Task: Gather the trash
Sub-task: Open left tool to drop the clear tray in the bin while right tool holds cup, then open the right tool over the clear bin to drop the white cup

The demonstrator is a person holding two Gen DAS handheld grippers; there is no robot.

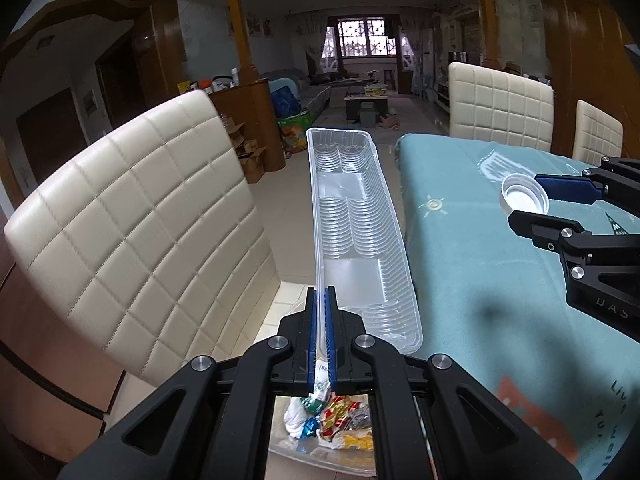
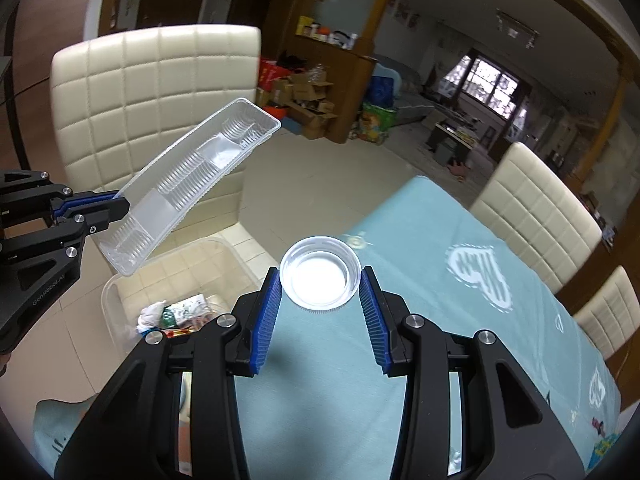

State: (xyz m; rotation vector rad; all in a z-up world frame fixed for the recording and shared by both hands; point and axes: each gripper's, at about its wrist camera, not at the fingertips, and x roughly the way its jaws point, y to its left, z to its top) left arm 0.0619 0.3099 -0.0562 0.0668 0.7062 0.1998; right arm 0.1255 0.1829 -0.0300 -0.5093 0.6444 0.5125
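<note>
1. Clear plastic tray (image 1: 356, 232) is pinched by its rim between the left gripper (image 1: 320, 320) pads, jaws closed tight on the thin edge; the tray sticks out ahead of the fingers, tilted, off the table.
2. White lid (image 2: 320, 276) sits between the right gripper (image 2: 320, 292) fingertips, open side up, pads pressing its sides; jaws part open to fit its width.
3. Clear bin (image 2: 168, 276) lies below and left of the right fingers, on the floor, already holding wrappers (image 1: 340, 420).
4. Both items look held over or near the bin for dropping, likely next.
5. Blue tablecloth (image 2: 440, 280) is under the right fingers; cream chair (image 1: 140, 220) is left of the left fingers.
</note>
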